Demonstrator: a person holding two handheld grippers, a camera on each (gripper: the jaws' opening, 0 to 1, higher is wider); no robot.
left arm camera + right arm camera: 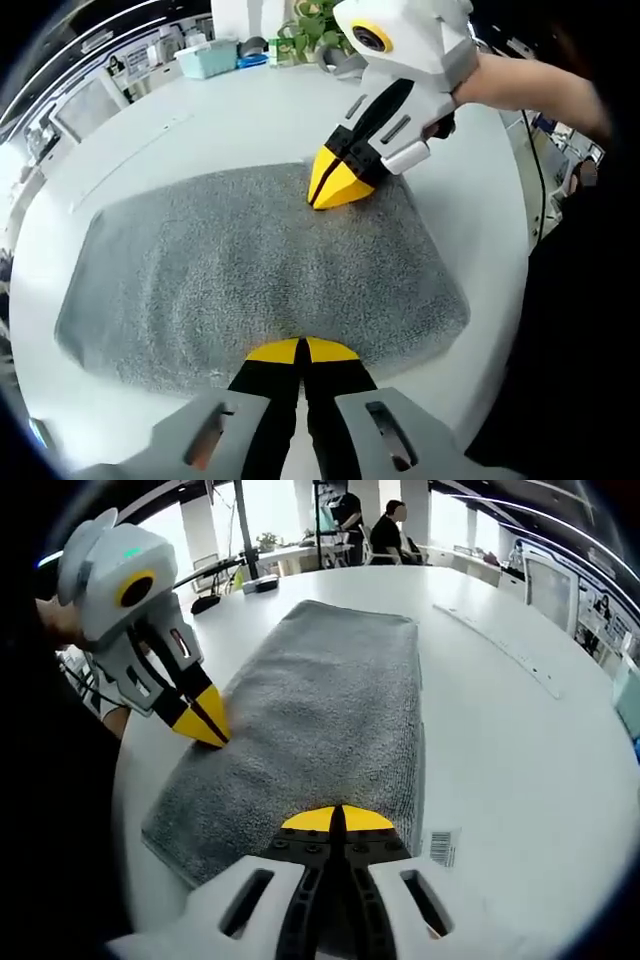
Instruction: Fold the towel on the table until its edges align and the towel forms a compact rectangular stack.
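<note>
1. In the left gripper view the left gripper (300, 350) has its yellow tips pressed together with no gap between them, right at the near long edge of the grey towel (250, 270). Whether a fold of cloth is caught between the tips I cannot tell; the edge runs just under them.

2. The right gripper (338, 820) reads the same way in its own view: yellow tips together, sitting over the near short end of the towel (320, 700). From the left gripper view, the right gripper (338, 182) touches down on the far edge of the towel, tips closed.

3. In the right gripper view the left gripper (205, 720) meets the towel's left long edge, so the two tools stand on opposite long edges, facing each other across the cloth.

4. The towel lies flat on the white table (520, 760) as a long rectangle, already looking doubled: its right edge shows stacked layers, and a white barcode label (443, 847) pokes out beside the near corner.

5. My reading of the step: a further fold is being set up, or the layers are being pressed flat.

6. The next move likely calls for a sure pinch on one end, a lift, and carrying it over to meet the opposite end with corners matched.

7. Farther off, a teal box (205, 60) and a potted plant (315, 30) stand at the table's rim; seated people (385, 525) are beyond.
</note>
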